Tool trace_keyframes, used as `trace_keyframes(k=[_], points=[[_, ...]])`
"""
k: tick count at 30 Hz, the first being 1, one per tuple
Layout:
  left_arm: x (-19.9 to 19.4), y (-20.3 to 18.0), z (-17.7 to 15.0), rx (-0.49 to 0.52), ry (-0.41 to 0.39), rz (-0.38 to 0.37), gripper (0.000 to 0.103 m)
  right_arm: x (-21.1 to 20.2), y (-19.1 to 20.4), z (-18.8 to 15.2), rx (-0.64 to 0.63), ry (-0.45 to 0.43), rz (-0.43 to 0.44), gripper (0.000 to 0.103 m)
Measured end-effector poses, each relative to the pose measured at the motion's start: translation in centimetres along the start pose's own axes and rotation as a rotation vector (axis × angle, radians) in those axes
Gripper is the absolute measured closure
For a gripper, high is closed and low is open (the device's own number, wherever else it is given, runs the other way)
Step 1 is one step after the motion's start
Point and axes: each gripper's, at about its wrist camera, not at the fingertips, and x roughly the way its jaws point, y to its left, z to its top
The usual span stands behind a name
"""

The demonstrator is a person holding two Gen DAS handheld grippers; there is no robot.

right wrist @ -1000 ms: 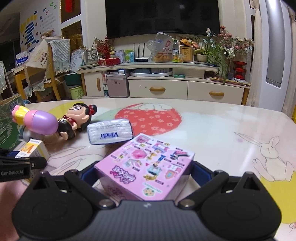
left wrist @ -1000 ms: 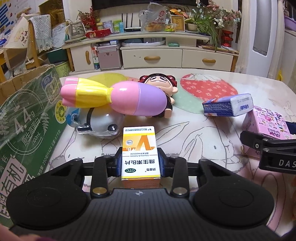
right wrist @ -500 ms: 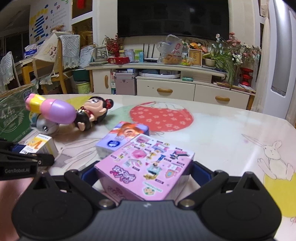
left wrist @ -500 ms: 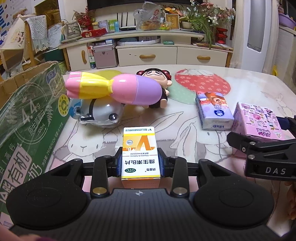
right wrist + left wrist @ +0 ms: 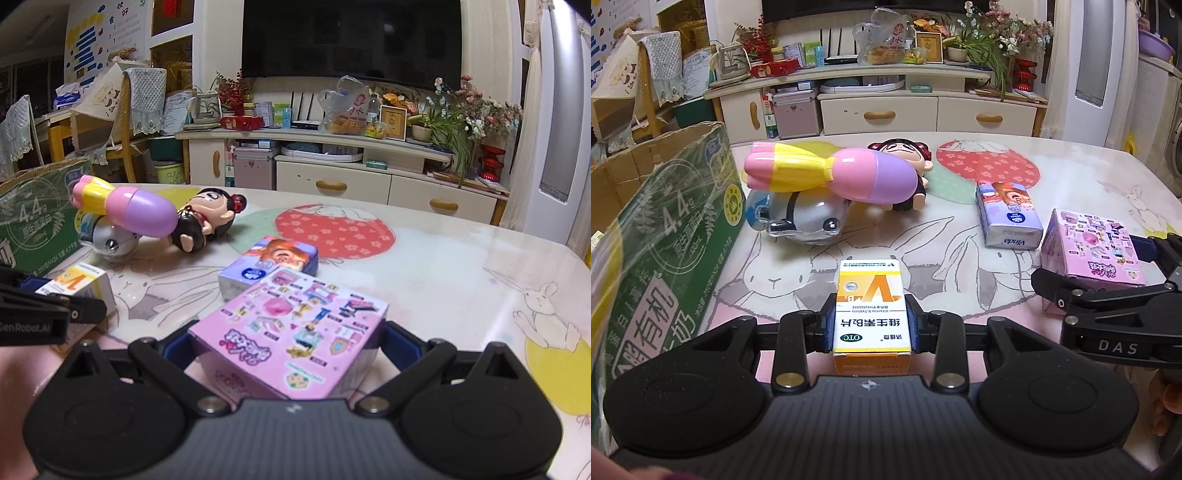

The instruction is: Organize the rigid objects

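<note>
While left gripper (image 5: pixel 871 325) pinches cardboard medicine box (image 5: pixel 870 308), right gripper (image 5: pixel 291 328) clamps glossy pink carton (image 5: pixel 291 332), rounded plastic toys (image 5: pixel 831 175) beyond.

My left tool (image 5: pixel 871 325) is black around a yellow-and-white vitamin box (image 5: pixel 871 306); my right tool (image 5: pixel 291 339) frames a pink sticker-print box (image 5: pixel 291 328). Ahead, the tabletop (image 5: pixel 424 266) shows rabbit outlines.

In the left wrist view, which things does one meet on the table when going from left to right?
Green carton → pink and yellow toy → vitamin box held in the left gripper → Vinda tissue pack → pink sticker box in the right gripper.
</note>
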Motion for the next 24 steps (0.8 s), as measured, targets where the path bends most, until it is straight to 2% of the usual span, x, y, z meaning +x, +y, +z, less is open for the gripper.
trace_keyframes(k=[9,24], points=[[-1.9,0.4,-0.2,-0.003,-0.019,-0.031,0.06,-1.0,0.5,-0.4,0.022,-0.028,-0.055,0.003],[-5.1,1.6,-0.1,-0.019,-0.056,-0.079,0.06,-3.0,2.4,-1.6,0.046,-0.032,-0.101,0.003]])
